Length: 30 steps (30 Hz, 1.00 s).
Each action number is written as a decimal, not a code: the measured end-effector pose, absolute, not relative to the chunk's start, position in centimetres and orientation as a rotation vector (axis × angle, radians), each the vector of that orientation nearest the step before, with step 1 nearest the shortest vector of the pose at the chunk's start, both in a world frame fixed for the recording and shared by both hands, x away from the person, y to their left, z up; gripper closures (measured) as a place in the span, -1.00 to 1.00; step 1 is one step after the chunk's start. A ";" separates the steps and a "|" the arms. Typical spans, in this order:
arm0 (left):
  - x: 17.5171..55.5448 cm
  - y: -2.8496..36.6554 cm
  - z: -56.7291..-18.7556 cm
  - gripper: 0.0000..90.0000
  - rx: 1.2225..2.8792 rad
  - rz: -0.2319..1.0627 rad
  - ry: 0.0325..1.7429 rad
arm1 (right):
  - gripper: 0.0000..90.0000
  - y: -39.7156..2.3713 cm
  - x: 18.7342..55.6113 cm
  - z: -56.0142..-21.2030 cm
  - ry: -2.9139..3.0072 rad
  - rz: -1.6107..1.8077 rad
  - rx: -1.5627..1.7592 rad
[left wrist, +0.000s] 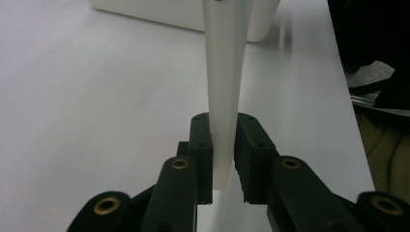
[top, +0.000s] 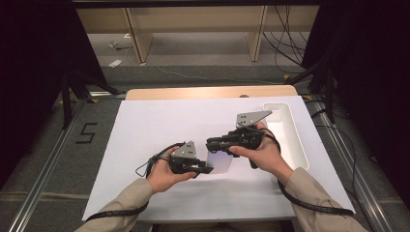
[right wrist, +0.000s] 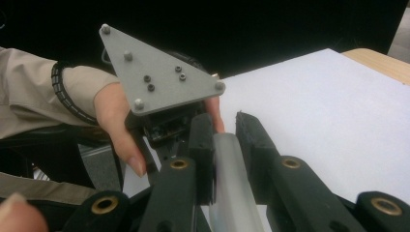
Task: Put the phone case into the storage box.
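Observation:
A small translucent white plastic plate (top: 221, 162) is held upright just above the white-covered table, between my two grippers. My left gripper (top: 209, 169) comes at it from the left and is shut on its lower edge. In the left gripper view the plate (left wrist: 223, 72) stands edge-on with the pads on both faces. My right gripper (top: 211, 144) reaches in from the right and is shut on the plate's upper edge. In the right gripper view the plate (right wrist: 232, 183) lies between the jaws of the right gripper (right wrist: 225, 123), and the left hand with its grey three-cornered plate (right wrist: 159, 79) is just beyond.
A long white tray (top: 290, 133) lies along the right side of the white sheet (top: 154, 130) covering the table; its wall (left wrist: 159, 12) is at the top of the left gripper view. Cables trail from both grippers. Dark stands and a wooden shelf frame stand beyond the table.

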<state>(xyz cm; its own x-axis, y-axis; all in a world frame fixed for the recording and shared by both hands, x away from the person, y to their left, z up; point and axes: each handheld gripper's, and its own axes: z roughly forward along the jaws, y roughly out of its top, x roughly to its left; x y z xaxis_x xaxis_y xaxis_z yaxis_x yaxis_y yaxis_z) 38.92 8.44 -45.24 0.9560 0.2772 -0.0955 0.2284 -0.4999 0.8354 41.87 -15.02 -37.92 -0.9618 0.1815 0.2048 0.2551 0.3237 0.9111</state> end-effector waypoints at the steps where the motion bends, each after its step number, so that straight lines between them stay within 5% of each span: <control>1: 38.9 8.4 -45.2 0.73 2.114 0.059 0.356 | 0.74 -15.0 41.9 -37.9 -2.503 -1.741 -0.414; 15: 39.0 8.5 -45.2 0.75 2.101 0.025 0.360 | 0.68 -15.0 41.9 -37.9 -2.518 -1.759 -0.390; 30: 39.3 9.1 -45.0 0.80 2.088 0.091 0.496 | -0.33 -15.5 42.4 -37.9 -2.539 -1.913 -0.522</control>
